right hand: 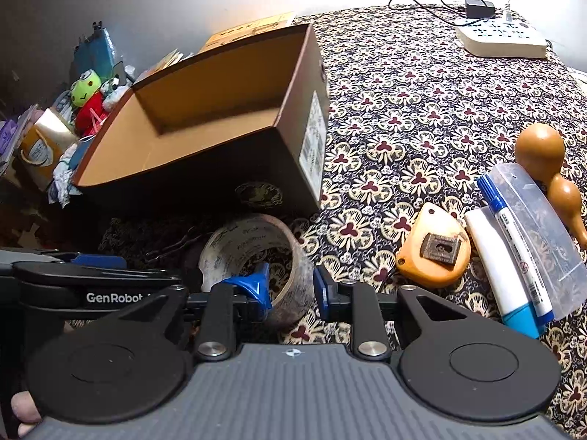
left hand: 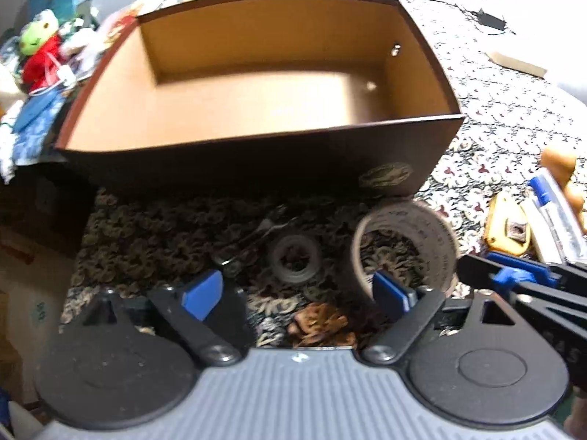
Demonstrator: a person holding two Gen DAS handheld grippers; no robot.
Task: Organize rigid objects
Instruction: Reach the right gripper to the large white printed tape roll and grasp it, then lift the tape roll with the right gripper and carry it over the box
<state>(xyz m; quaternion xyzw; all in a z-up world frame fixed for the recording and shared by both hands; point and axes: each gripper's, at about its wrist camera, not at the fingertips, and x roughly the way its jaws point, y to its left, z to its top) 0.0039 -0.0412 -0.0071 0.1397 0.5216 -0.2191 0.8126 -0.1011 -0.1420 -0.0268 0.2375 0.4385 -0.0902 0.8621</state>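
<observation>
- Floral-patterned cloth (right hand: 422, 110) covers the bench, with a pale wall behind it at the top of both views.
- At the upper left of the right wrist view sits a clutter pile with a green-headed plush toy in red (right hand: 88, 101).
- An open cardboard shoebox (left hand: 256, 84) stands at the centre of the left wrist view; its inside shows only bare brown card.
- Below the box in shadow lie metal scissors (left hand: 256, 236), blurred, and a small tape roll (left hand: 295, 258) lying flat.
- The left hand-held gripper (left hand: 293, 293) hovers over these with its blue pads spread wide, pinching nothing.
- Just right of the small roll, a large packing tape roll (right hand: 256, 253) stands on edge, close in front of the box.
- The right hand-held gripper (right hand: 290, 289) straddles the roll's wall, one pad inside the core and one outside; whether the pads press the wall I cannot tell.
- Farther right lie an orange tape measure (right hand: 433, 245), a white tube with a blue cap (right hand: 502, 267), a blue marker (right hand: 513, 242) and a clear plastic case (right hand: 539, 234).
- A brown gourd (right hand: 546, 165) rests at the right edge.
- A white power strip (right hand: 502, 38) sits at the upper right.
</observation>
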